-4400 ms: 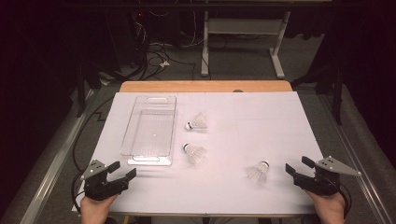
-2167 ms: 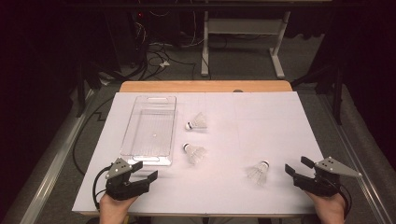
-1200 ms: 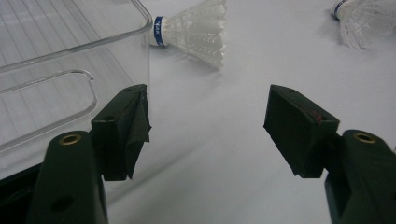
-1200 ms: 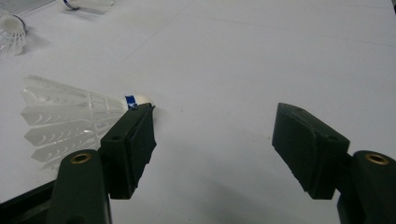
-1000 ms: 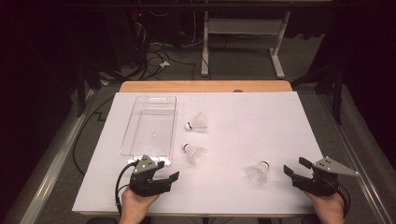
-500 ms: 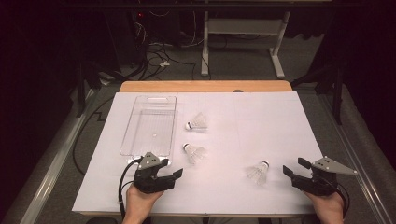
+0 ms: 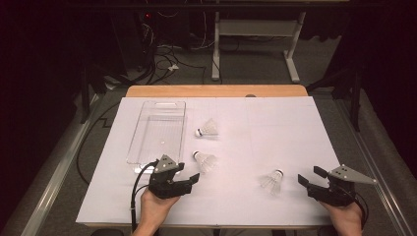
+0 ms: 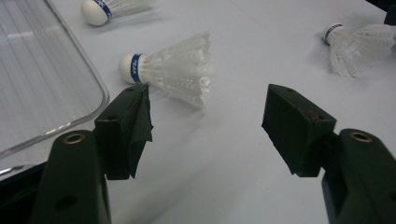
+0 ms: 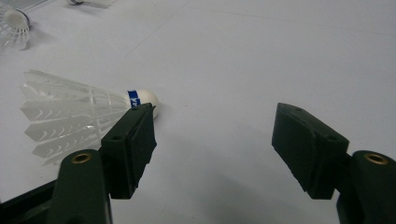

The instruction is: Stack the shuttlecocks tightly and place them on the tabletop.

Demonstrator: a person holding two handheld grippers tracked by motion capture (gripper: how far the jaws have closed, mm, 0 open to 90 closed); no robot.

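Left gripper [image 7: 191,178] low over the white paper-covered worktop [image 7: 275,128], just off the near right corner of the clear rectangular plastic tray [image 7: 158,129], jaws spread wide and holding nothing. Just ahead of those jaws, a white feathered shuttlecock with a blue band round its cork [image 8: 170,71], lying on its side right of the tray's near end, cork toward the tray, untouched. A second like shuttlecock [image 7: 207,129] farther back, beside the tray's middle. Right gripper [image 7: 310,177] well to the right of the tray, near the worktop's front edge, jaws likewise released. Third white shuttlecock [image 9: 84,114] lying just beside its left jaw, apart from it.
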